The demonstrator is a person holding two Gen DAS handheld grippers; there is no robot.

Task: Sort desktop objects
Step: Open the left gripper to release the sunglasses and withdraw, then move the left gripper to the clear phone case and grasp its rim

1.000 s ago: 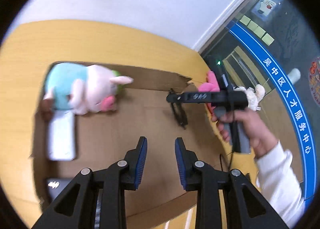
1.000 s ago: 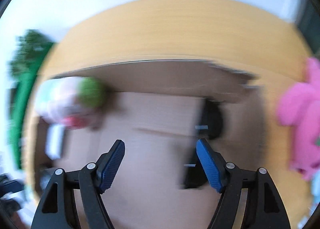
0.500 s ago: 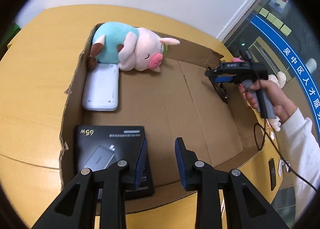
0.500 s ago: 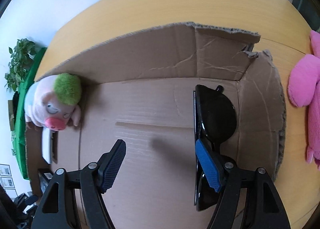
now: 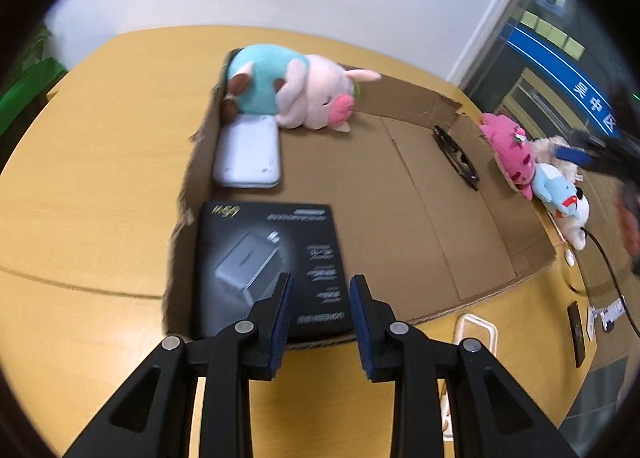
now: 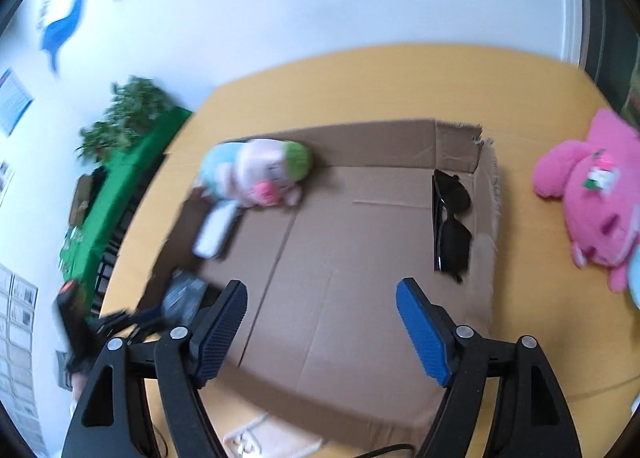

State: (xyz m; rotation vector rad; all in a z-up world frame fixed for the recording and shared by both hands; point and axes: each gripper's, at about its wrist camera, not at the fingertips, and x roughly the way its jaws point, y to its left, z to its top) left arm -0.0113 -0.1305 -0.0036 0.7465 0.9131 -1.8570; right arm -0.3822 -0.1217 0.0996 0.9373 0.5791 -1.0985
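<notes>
White wall rises behind a yellow desk (image 5: 100, 162), and a shallow cardboard box (image 5: 432, 218) lies open on it. Everything below is placed from that box.

Inside its far left corner lies a plush pig (image 5: 296, 94) in a teal top, its snout towards the middle of the box. Touching the pig on the near side is a flat white device (image 5: 248, 154). Nearer still along the left wall lies a black carton (image 5: 268, 262) printed with a picture of a charger. Against the right wall, black sunglasses (image 6: 450, 226) lie folded.

Outside the right wall, on the desk, sits a pink plush toy (image 6: 596, 198), with a smaller blue and white plush toy (image 5: 560, 194) just beside it on the near side.

The left tool (image 5: 318, 298) hovers over the near edge of the box, above the black carton, its jaws narrowly parted with nothing between them. The right tool (image 6: 322, 300) hangs over the near middle of the box floor; its jaws are opening and nothing is between them.
</notes>
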